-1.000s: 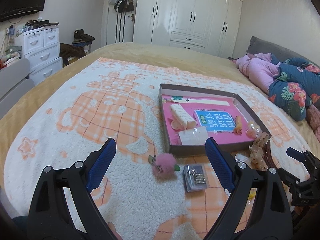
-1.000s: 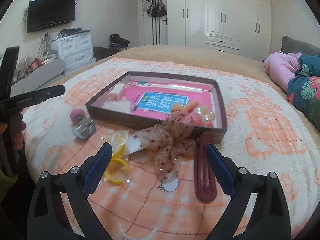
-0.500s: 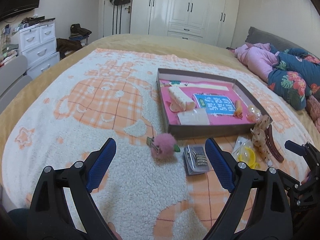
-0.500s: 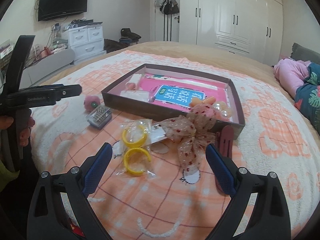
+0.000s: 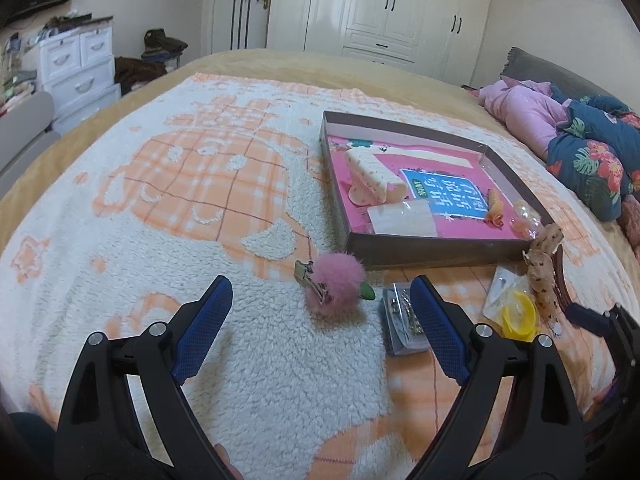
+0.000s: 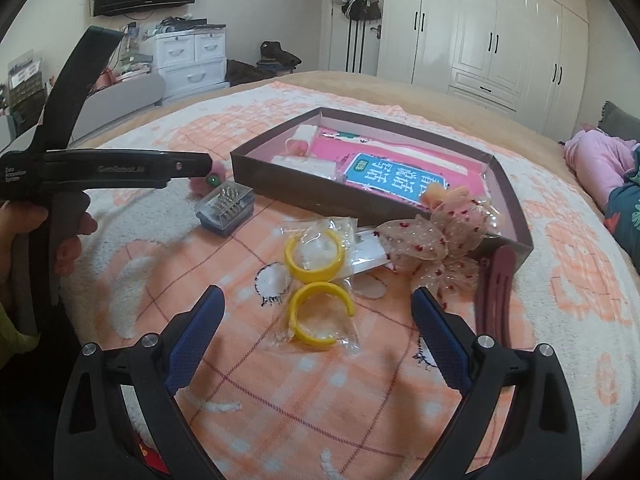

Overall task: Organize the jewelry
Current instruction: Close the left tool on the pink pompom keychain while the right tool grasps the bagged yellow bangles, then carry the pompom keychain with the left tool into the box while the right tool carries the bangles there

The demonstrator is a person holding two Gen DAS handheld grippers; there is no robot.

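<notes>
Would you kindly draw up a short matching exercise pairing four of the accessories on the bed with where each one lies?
Things:
1. pink pompom clip
2. cream claw clip
3. yellow bangles
4. maroon hair clip

Places:
A. inside the box, on its pink liner
B. in a clear bag on the blanket, ahead of the right tongs
C. on the white fleece, ahead of the left tongs
D. on the blanket at the box's near corner, beside the spotted bow

Pairs: 1-C, 2-A, 3-B, 4-D
</notes>
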